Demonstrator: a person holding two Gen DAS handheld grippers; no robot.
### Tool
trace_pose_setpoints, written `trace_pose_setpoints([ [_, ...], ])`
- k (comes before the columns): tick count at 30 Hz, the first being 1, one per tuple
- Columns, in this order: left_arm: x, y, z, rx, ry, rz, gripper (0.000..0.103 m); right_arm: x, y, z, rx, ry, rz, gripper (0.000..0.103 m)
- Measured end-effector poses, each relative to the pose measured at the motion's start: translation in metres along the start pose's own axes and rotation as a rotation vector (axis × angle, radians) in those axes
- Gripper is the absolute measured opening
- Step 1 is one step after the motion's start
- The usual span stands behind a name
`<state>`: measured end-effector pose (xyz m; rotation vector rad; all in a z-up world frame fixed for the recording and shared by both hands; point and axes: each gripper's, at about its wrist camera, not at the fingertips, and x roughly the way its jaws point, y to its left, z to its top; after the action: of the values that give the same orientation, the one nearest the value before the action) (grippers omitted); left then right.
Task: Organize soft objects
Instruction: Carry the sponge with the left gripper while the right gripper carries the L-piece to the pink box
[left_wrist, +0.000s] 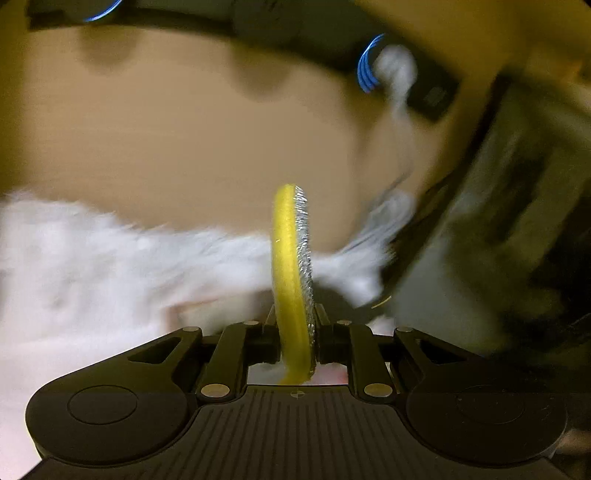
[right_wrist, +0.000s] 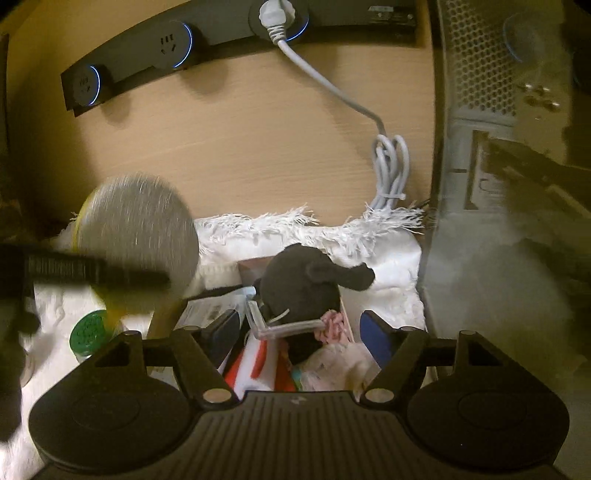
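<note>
My left gripper is shut on a round scouring sponge, yellow foam with a silver mesh face, held edge-on above a white fringed cloth. In the right wrist view the same sponge hangs at the left, blurred, with the left gripper's dark finger across it. My right gripper is open, its blue-padded fingers on either side of a black plush toy that lies on a pile of soft things with pink and red-white fabric.
A black power strip with blue-ringed sockets runs along the back of the wooden desk. A grey plugged cable coils near a computer case at the right. A green-lidded jar sits on the cloth at the left.
</note>
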<state>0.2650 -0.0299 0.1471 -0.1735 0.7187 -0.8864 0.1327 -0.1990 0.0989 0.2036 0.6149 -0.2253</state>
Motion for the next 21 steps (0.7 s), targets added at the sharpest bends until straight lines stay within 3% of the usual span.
trace_pose_setpoints([
  [1, 0.006, 0.010, 0.002, -0.098, 0.016, -0.110, 0.024, -0.001, -0.001, -0.001, 0.006, 0.007, -0.001, 0.073],
  [2, 0.015, 0.021, 0.001, -0.196, 0.051, -0.159, 0.025, -0.002, -0.001, -0.003, 0.011, 0.011, -0.005, 0.073],
  [3, 0.025, 0.027, -0.002, -0.248, 0.088, -0.141, 0.023, -0.003, -0.002, -0.004, 0.015, 0.013, -0.010, 0.073],
  [5, 0.041, 0.031, -0.011, -0.230, 0.153, -0.031, 0.026, -0.004, -0.003, -0.005, 0.019, 0.016, -0.023, 0.073],
  [7, 0.046, 0.036, -0.020, -0.206, 0.181, 0.033, 0.038, -0.004, -0.004, -0.007, 0.022, 0.018, -0.035, 0.073],
  [10, 0.038, 0.043, -0.025, -0.199, 0.181, 0.095, 0.039, -0.007, -0.005, -0.008, 0.027, 0.016, -0.038, 0.075],
  [13, 0.020, 0.039, -0.022, -0.114, 0.150, 0.158, 0.038, -0.004, -0.002, -0.006, 0.034, 0.019, -0.034, 0.075],
  [15, 0.002, 0.034, -0.020, -0.082, 0.094, 0.115, 0.038, -0.002, 0.003, -0.004, 0.016, 0.010, -0.033, 0.075],
  [17, -0.009, 0.036, -0.020, -0.112, 0.048, 0.010, 0.038, 0.003, 0.008, -0.003, -0.003, 0.003, -0.024, 0.075],
  [19, -0.002, 0.044, -0.019, -0.184, 0.058, -0.072, 0.039, 0.010, 0.010, -0.002, -0.012, 0.006, -0.019, 0.066],
  [21, 0.013, 0.048, -0.019, -0.207, 0.096, -0.074, 0.040, 0.016, 0.011, -0.002, -0.012, 0.019, -0.027, 0.064],
])
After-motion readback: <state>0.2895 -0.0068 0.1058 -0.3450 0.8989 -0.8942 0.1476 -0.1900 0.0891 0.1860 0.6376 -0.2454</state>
